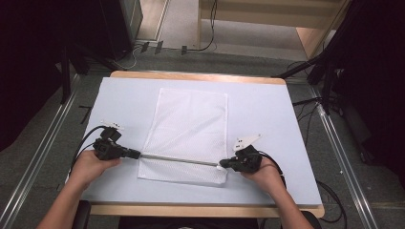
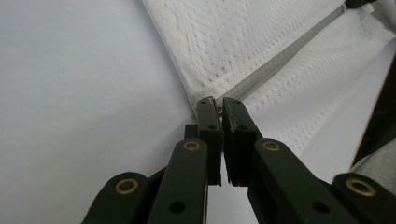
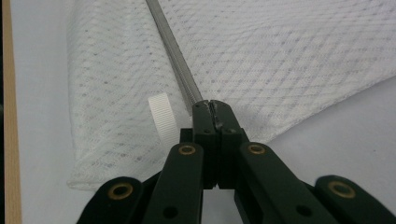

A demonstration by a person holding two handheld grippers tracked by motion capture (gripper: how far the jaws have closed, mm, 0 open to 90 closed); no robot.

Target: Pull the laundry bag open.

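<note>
I am pinching both ends of the zipper (image 1: 176, 160) on the white mesh bag (image 1: 188, 133), which is lying flat mid-tabletop (image 1: 267, 109). My left tool (image 2: 218, 106) is clamping the bag's corner at the zipper end, likely anchoring it, while my right tool (image 3: 211, 108) is closing on the far end, probably the slider.

White mesh zip bag (image 1: 188, 131) lies flat, seemingly zipped.
</note>
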